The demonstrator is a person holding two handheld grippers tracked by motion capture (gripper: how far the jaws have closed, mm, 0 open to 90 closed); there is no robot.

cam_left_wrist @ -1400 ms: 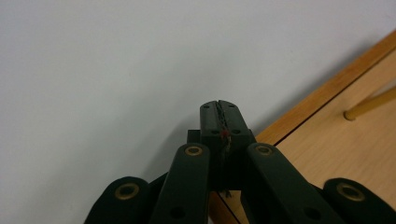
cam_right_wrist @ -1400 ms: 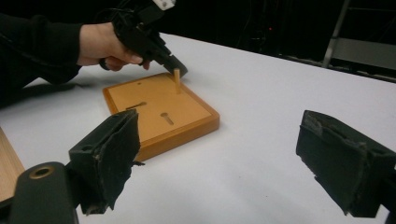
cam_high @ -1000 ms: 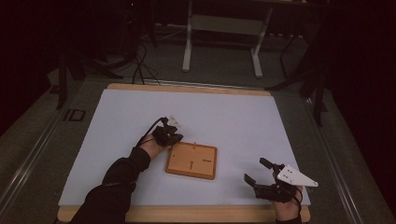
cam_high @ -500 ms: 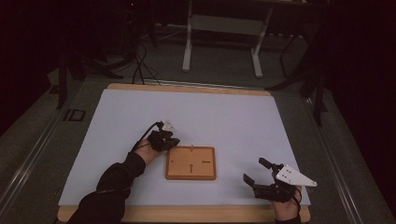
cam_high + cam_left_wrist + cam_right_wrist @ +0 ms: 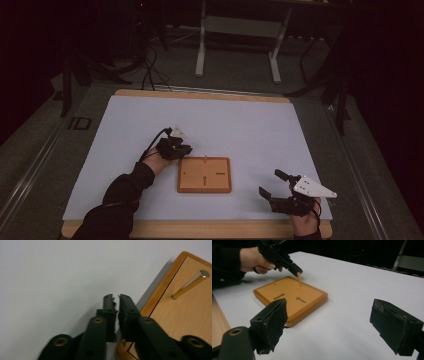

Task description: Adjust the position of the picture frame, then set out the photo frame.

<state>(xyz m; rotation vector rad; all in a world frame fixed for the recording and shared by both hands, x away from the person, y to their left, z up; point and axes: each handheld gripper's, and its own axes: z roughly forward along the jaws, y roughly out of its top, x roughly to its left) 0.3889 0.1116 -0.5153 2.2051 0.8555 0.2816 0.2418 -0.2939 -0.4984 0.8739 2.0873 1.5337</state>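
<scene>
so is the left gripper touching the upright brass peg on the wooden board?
Apart. In the left gripper view, the left gripper sits shut over white tabletop beside the square wooden board, with clear space to the brass peg.

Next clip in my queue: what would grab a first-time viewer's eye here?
The orange wooden board lying near the middle of the white table stands out first, with a thin peg standing upright near its far edge. The left tool sits just off the board's far left corner, jaws nearly closed and empty. The right tool rests near the table's front right edge, jaws wide open.
</scene>
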